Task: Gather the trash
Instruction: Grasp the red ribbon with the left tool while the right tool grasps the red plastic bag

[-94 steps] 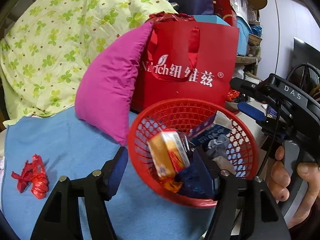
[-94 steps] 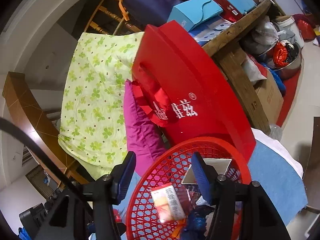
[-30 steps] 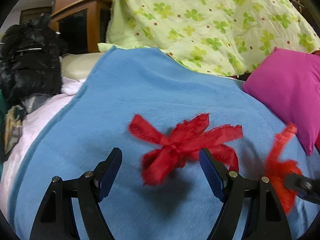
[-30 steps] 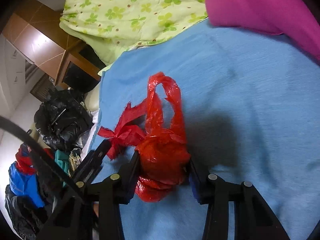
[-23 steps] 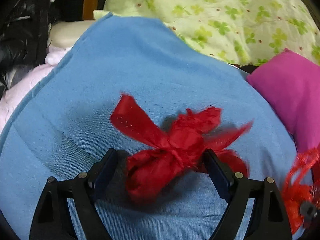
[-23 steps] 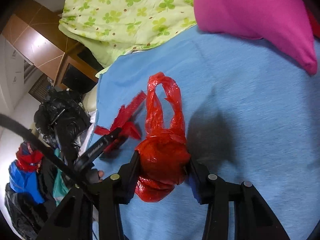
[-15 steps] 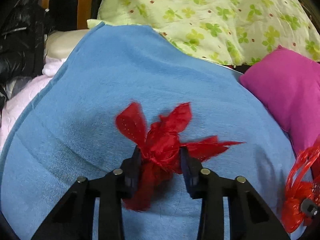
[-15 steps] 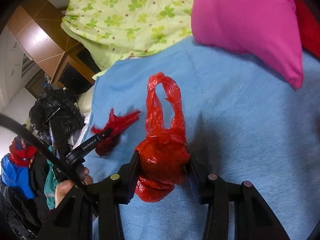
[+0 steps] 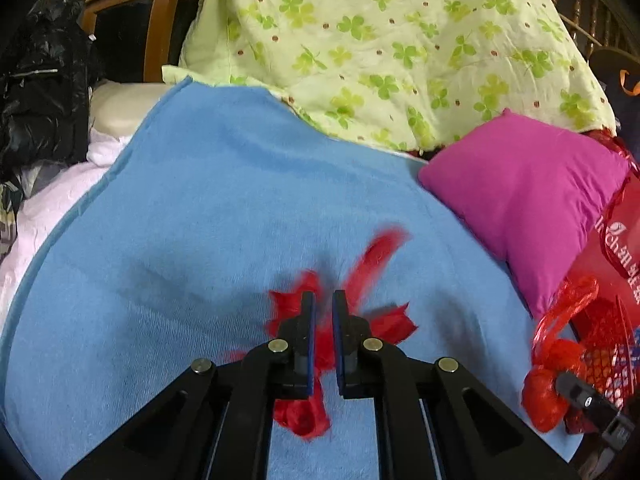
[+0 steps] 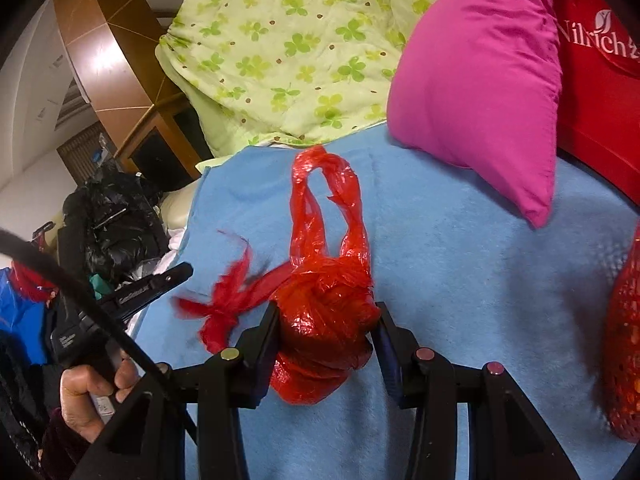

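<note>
The left gripper is pinched tight on a red ribbon, whose ends stick out on both sides of its fingers. The right gripper squeezes a knotted red plastic bag, and the bag's loops stand up past its tips. Both hang over a blue blanket. Off to the right gripper's right side sits a red basket. Farther ahead lie a pink pillow and a green clover quilt.

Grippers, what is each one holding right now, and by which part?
Left gripper pinches the red ribbon scrap at its knotted middle. Right gripper clamps the knotted red plastic bag around its bulging body, handles free.
</note>
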`<state>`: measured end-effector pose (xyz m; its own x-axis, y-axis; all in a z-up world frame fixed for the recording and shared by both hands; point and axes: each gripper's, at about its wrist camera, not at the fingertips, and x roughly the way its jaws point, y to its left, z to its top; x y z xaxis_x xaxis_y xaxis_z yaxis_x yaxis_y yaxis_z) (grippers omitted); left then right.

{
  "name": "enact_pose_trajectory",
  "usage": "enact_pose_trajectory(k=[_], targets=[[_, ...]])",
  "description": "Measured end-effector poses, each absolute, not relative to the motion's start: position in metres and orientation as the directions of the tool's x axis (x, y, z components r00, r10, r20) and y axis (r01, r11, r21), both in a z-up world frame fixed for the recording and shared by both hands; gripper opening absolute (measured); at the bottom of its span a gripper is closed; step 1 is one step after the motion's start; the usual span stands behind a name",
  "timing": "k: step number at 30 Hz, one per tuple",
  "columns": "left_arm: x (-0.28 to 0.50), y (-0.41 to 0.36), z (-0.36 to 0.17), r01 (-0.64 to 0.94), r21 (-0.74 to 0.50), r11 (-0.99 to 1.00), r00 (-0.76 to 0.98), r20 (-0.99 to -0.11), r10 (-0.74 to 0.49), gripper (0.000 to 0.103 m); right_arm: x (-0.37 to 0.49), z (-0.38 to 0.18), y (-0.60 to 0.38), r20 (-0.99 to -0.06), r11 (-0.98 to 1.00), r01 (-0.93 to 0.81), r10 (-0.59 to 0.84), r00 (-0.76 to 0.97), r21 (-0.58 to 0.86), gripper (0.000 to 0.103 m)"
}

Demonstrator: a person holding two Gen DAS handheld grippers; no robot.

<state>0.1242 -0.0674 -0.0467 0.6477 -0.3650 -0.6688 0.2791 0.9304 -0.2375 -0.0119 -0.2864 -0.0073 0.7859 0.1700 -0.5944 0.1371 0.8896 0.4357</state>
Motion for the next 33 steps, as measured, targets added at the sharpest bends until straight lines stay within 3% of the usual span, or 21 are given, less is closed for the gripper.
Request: enact_pose_trajectory(k=[2, 3, 4, 6, 17, 18, 19, 20, 33], targets=[[0.127, -0.068, -0.05, 0.282, -0.224, 0.933, 0.646, -0.675, -0.357, 0.012, -0.013, -0.008, -0.29, -0.6, 0.89, 0.14, 0.17, 0.782, 0.434, 0.047], [0.13, -0.067, -0.053, 0.282, -0.22, 0.934, 0.637, -0.685, -0.354, 0.023, -0.013, -0.009, -0.293, -0.605, 0.887, 0.145, 0.173, 0.777, 0.439, 0.047], [0.132, -0.067, -0.054, 0.279, -0.222, 0.934, 0.628, -0.694, -0.352, 0.049, -0.012, -0.011, -0.294, -0.608, 0.885, 0.148, 0.174, 0.774, 0.442, 0.047], [0.137, -0.066, -0.058, 0.263, -0.228, 0.937, 0.606, -0.717, -0.345, 0.083, -0.01, -0.012, -0.298, -0.615, 0.878, 0.159, 0.177, 0.768, 0.452, 0.048], [0.146, -0.08, -0.097, 0.25, -0.176, 0.952, 0.503, -0.817, -0.283, 0.081, -0.002, -0.014, -0.293, -0.621, 0.881, 0.157, 0.179, 0.763, 0.446, 0.048], [0.148, -0.079, -0.1, 0.241, -0.193, 0.951, 0.493, -0.82, -0.291, 0.065, -0.002, -0.014, -0.291, -0.62, 0.885, 0.153, 0.175, 0.765, 0.44, 0.048], [0.15, -0.078, -0.103, 0.233, -0.216, 0.948, 0.477, -0.825, -0.305, 0.04, -0.003, -0.013, -0.289, -0.618, 0.888, 0.15, 0.173, 0.767, 0.434, 0.048], [0.152, -0.077, -0.105, 0.228, -0.233, 0.945, 0.463, -0.828, -0.316, 0.032, -0.003, -0.013, -0.288, -0.616, 0.891, 0.146, 0.17, 0.769, 0.429, 0.048], [0.096, -0.099, -0.011, 0.351, -0.223, 0.91, 0.645, -0.647, -0.407, 0.029, -0.031, 0.016, -0.297, -0.507, 0.901, 0.124, 0.117, 0.854, 0.416, 0.048]])
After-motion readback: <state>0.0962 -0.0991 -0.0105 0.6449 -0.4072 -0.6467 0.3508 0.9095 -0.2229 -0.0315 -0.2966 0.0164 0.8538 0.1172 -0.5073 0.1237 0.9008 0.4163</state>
